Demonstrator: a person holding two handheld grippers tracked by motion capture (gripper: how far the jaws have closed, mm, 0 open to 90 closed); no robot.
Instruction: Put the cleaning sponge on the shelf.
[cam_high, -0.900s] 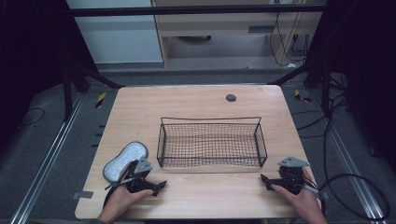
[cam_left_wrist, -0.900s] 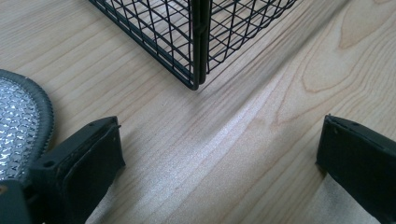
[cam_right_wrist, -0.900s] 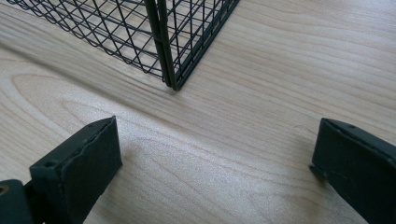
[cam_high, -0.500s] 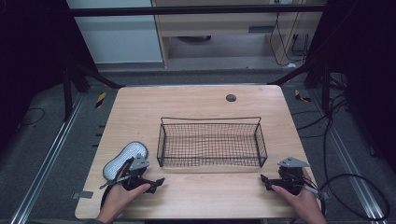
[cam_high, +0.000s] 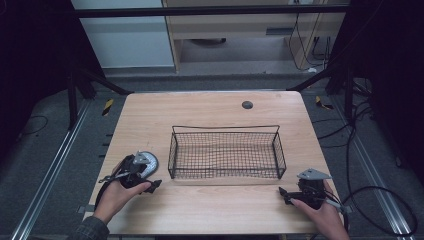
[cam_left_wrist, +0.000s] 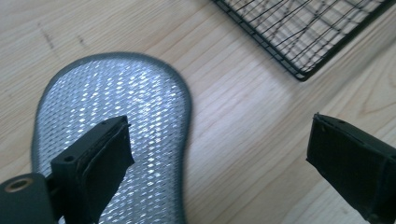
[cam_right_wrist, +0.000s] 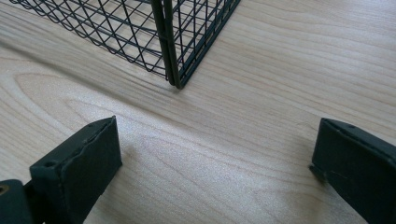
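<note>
Wooden table (cam_high: 210, 107), unlabelled silver insole (cam_left_wrist: 112, 135), wire basket (cam_high: 225, 152)

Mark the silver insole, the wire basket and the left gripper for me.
insole (cam_left_wrist: 116, 93), left gripper view, on its shiny woven top.
basket (cam_high: 225, 127), high view, on the far rim.
left gripper (cam_left_wrist: 219, 144), left gripper view, midway between its open jaw tips.

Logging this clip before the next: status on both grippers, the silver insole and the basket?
Left gripper open, over the silver insole, not gripping. Right gripper open, empty, near the wire basket corner. Insole flat on the table, outside the basket. Nothing in the way.
</note>
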